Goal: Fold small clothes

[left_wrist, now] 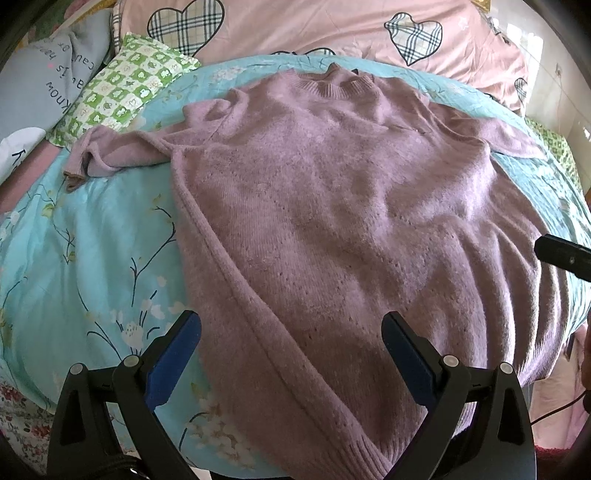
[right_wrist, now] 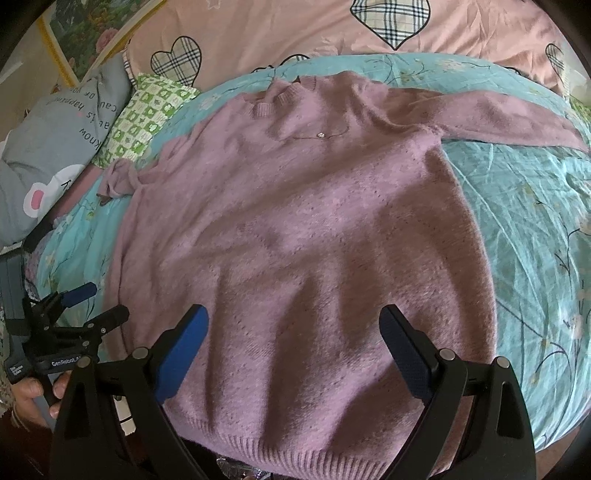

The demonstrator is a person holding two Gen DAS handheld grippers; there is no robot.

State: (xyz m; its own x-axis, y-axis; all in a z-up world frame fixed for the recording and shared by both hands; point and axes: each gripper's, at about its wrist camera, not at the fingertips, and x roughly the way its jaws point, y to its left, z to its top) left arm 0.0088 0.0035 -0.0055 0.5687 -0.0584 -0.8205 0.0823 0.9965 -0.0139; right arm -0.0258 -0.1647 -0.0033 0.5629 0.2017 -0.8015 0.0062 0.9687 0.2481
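A mauve knitted sweater (left_wrist: 332, 206) (right_wrist: 303, 221) lies flat, front up, on a turquoise floral quilt (left_wrist: 92, 251) (right_wrist: 524, 221). Its collar points away from me and its ribbed hem (right_wrist: 295, 450) is nearest. One sleeve (left_wrist: 110, 151) is bunched at the left; the other sleeve (right_wrist: 498, 118) stretches out to the right. My left gripper (left_wrist: 291, 325) hovers open over the sweater's left side seam near the hem, holding nothing. My right gripper (right_wrist: 293, 317) hovers open above the lower middle of the sweater, also holding nothing. The left gripper (right_wrist: 96, 302) also shows at lower left in the right wrist view, held by a hand (right_wrist: 33, 398).
A pink duvet with plaid hearts (left_wrist: 332, 29) (right_wrist: 295, 29) lies behind the sweater. A green checked pillow (left_wrist: 125, 88) (right_wrist: 144, 118) and a grey printed pillow (left_wrist: 55, 74) (right_wrist: 55, 147) sit at the back left. The quilt's near edge drops away below the hem.
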